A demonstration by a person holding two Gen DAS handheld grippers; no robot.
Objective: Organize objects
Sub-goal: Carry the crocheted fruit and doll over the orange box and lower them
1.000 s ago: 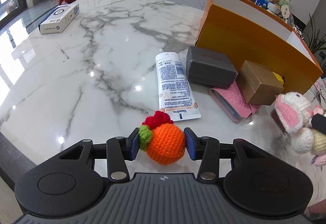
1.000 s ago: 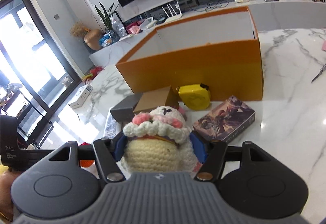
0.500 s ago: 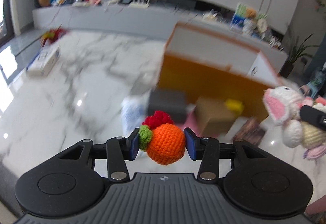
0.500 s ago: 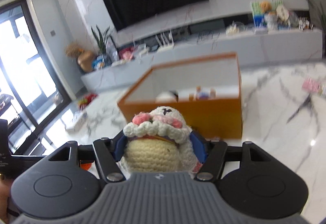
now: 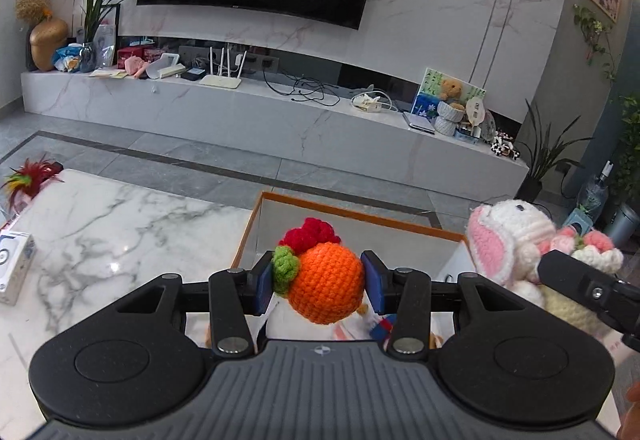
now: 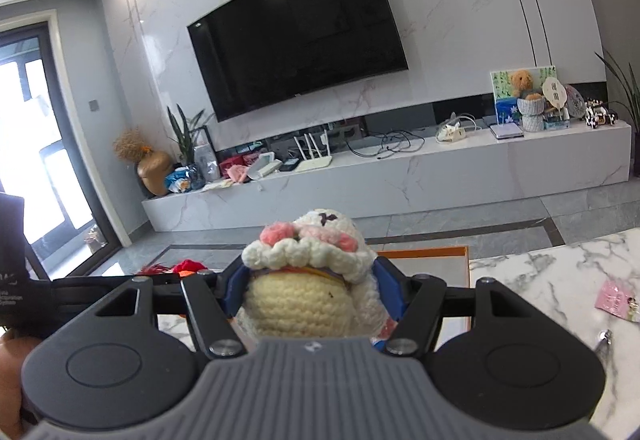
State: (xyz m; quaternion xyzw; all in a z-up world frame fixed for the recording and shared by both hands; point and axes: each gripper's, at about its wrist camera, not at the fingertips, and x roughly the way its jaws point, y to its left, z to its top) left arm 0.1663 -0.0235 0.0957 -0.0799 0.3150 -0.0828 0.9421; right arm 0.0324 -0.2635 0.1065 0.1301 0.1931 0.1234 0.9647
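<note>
Beyond both sets of jaws the marble table (image 5: 100, 240) spreads, and on it, directly past and below the held toys, stands one orange box (image 5: 256, 224) with its top open and white inside walls.

The right gripper (image 6: 310, 290) is tipped slightly downward, its jaws closed on one crocheted cream doll (image 6: 308, 280) with a white frilled hat and pink tufts; the blue pads press into its sides. In the left wrist view the same doll (image 5: 516, 240) shows a pink-lined ear, off to the right of the left jaws and level with them.

The left gripper (image 5: 320, 280) tilts further downward over the box's near rim. Its jaws are closed on one crocheted orange fruit (image 5: 326, 284) with a green leaf and red tuft on top, filling the gap between the pads.

Left of the left jaws, at the table's edge, lies one white carton (image 5: 14, 266); its print is too small to read. Right of the right jaws a small pink card (image 6: 616, 298) lies flat on the marble.
</note>
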